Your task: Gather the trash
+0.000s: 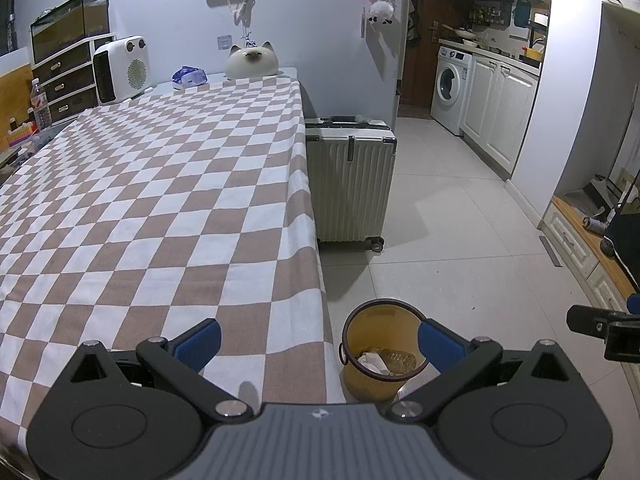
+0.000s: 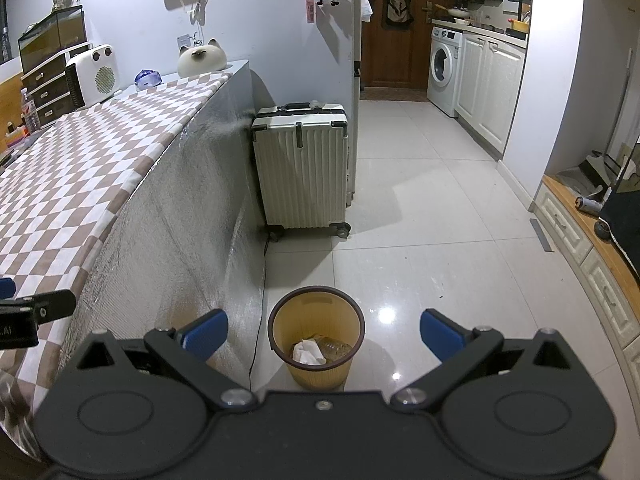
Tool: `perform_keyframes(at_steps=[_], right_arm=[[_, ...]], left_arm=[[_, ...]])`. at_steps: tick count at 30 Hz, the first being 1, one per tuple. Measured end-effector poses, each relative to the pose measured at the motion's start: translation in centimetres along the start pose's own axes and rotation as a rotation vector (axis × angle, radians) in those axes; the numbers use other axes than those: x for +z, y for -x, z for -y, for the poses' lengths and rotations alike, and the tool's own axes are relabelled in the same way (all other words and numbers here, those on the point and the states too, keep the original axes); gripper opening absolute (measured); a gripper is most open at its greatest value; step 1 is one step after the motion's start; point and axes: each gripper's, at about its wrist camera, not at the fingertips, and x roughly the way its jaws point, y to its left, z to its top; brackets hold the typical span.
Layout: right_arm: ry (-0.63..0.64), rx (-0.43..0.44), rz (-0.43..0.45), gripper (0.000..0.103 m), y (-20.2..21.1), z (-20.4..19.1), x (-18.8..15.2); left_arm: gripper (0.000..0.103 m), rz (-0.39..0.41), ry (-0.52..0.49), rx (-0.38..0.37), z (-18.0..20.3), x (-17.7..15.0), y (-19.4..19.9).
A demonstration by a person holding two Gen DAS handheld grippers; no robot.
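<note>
A yellow trash bin [image 2: 318, 334] with a dark rim stands on the floor by the table's corner. Inside it lie a crumpled white tissue [image 2: 307, 352] and a clear plastic bottle [image 2: 335, 349]. In the left wrist view the same bin [image 1: 382, 354] shows the tissue [image 1: 372, 361] and the bottle [image 1: 398, 359]. My left gripper [image 1: 320, 344] is open above the table's near edge, nothing between its blue pads. My right gripper [image 2: 324, 334] is open above the bin, holding nothing. The right gripper's body [image 1: 608, 326] shows at the left view's right edge.
A checkered cloth covers the table [image 1: 160, 200]. At its far end sit a white heater [image 1: 122, 68], a blue tissue pack [image 1: 190, 77] and a cat-shaped ornament [image 1: 252, 61]. A cream suitcase [image 2: 302, 168] stands behind the bin. Tiled floor [image 2: 420, 220] leads to a washing machine [image 2: 444, 68].
</note>
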Motion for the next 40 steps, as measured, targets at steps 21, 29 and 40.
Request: perform_keyframes(at_steps=[21,29,40], right_arm=[[-0.002,-0.001,-0.001,0.103,0.06,0.23,-0.05],[-0.001,-0.001,0.000,0.103,0.11,0.25,-0.08],[-0.002,-0.001,-0.001,0.103,0.09,0.24,-0.01]], left_arm=[[0.103,-0.001,-0.003,-0.001,0.04,-0.11,0.13],[0.103,-0.001,-0.002,-0.001,0.04,-0.10,0.12],[0.103,-0.003,-0.007,0.004,-0.24,-0.55,0.08]])
